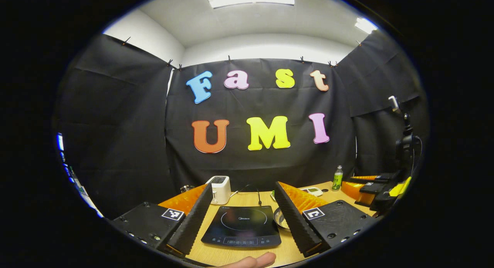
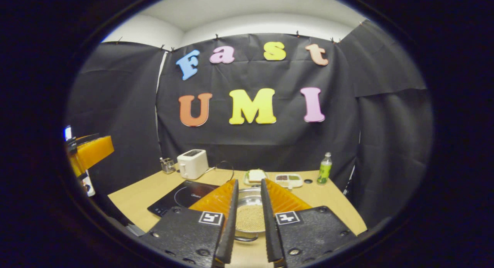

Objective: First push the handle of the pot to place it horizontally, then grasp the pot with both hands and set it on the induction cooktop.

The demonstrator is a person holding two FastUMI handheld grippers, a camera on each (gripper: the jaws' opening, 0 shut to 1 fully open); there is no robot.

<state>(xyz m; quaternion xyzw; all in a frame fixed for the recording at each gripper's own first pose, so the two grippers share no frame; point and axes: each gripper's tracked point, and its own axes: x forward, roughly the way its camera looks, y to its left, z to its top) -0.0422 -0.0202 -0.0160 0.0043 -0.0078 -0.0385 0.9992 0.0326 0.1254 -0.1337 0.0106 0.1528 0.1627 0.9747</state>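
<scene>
pot [image 2: 250,214]: grain-filled, on table [image 2: 332,206] | left tool [image 1: 243,221]: spread wide | right tool [image 2: 249,221]: narrowly parted, gripping nothing

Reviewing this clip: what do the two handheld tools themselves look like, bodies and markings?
Each tool, left tool and right tool, has two black flat carriage blocks with screw heads, each carrying a square black-and-white marker tag. The long, wedge-shaped fingers have ribbed inner faces. A bare fingertip shows at the left gripper view's bottom edge; no sleeve visible.

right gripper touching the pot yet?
Apart. In the right gripper view the right gripper hangs open above the table, its fingers framing the pot, which sits farther off between them, short of the tips.
</scene>
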